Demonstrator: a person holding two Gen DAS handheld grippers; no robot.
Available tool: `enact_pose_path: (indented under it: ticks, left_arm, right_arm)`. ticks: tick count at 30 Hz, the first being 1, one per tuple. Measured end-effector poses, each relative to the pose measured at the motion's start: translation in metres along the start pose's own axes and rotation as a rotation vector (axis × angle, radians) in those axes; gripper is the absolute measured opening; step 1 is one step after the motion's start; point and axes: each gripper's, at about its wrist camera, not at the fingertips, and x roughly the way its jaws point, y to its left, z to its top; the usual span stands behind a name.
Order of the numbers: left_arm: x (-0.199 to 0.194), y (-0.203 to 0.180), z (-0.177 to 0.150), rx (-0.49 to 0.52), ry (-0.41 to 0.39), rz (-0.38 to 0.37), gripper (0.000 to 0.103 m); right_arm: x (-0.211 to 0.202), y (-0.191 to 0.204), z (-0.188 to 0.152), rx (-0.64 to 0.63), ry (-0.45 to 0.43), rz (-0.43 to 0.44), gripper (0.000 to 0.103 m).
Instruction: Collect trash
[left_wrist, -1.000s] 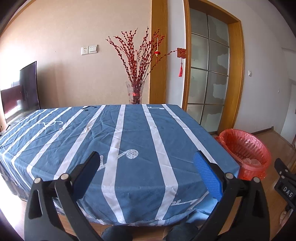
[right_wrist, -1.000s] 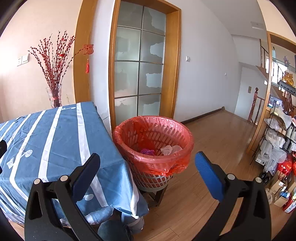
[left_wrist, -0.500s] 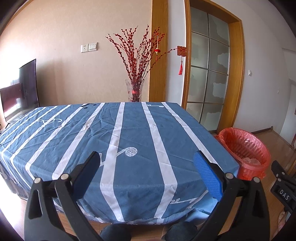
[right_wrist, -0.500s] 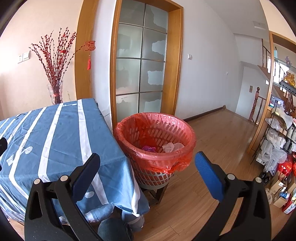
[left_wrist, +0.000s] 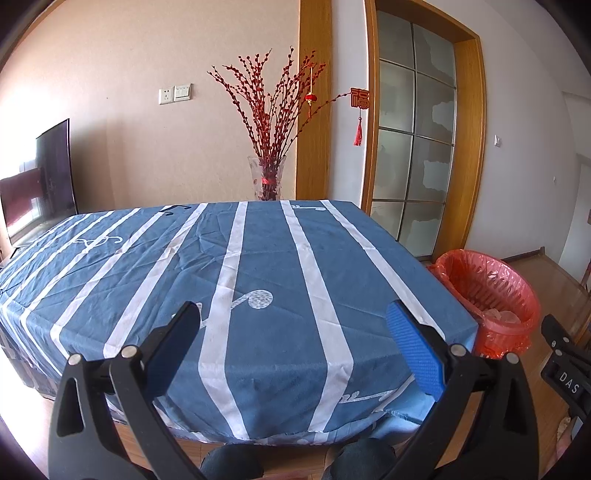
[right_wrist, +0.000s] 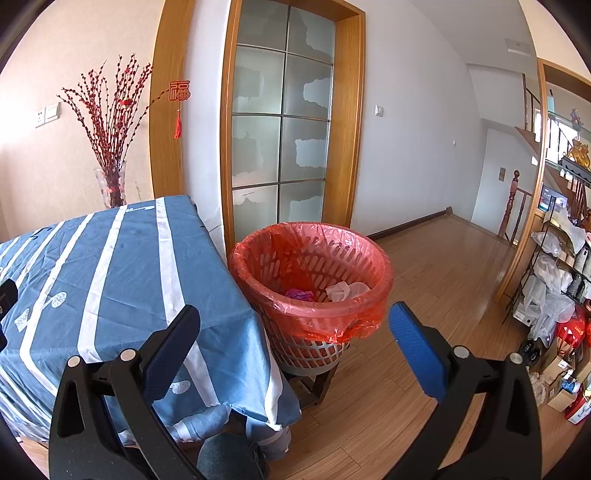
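Observation:
A slotted waste basket (right_wrist: 325, 258) lined with a red bag stands on a low wooden stand at the table's right end; it also shows as the basket (left_wrist: 491, 284) in the left wrist view. Inside lie a purple scrap (right_wrist: 298, 294) and crumpled white plastic (right_wrist: 345, 290). My left gripper (left_wrist: 295, 332) hangs open over the near edge of the blue striped tablecloth (left_wrist: 258, 266), nothing between its fingers. My right gripper (right_wrist: 295, 334) is open and empty in front of the basket, a little below its rim. No trash shows on the cloth.
A glass vase of red twigs (left_wrist: 267, 177) stands at the table's far edge. A glazed wooden door (right_wrist: 284, 122) is behind the basket. Cluttered shelves (right_wrist: 554, 280) line the right side, with wooden floor (right_wrist: 443, 266) between. A dark screen (left_wrist: 40, 184) stands far left.
Both views have shifted slightly: the table and basket sit a touch lower and the basket a little more to the right in the right wrist view. Both grippers stay open and empty.

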Motion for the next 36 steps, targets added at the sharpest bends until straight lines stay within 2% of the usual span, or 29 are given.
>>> enact_pose_path:
  ticks: [36]
  left_arm:
    - [0.0010, -0.0005, -0.0007, 0.005, -0.003, 0.000, 0.099]
  right_arm:
    - [0.0042, 0.0049, -0.0021, 0.005, 0.022, 0.011, 0.101]
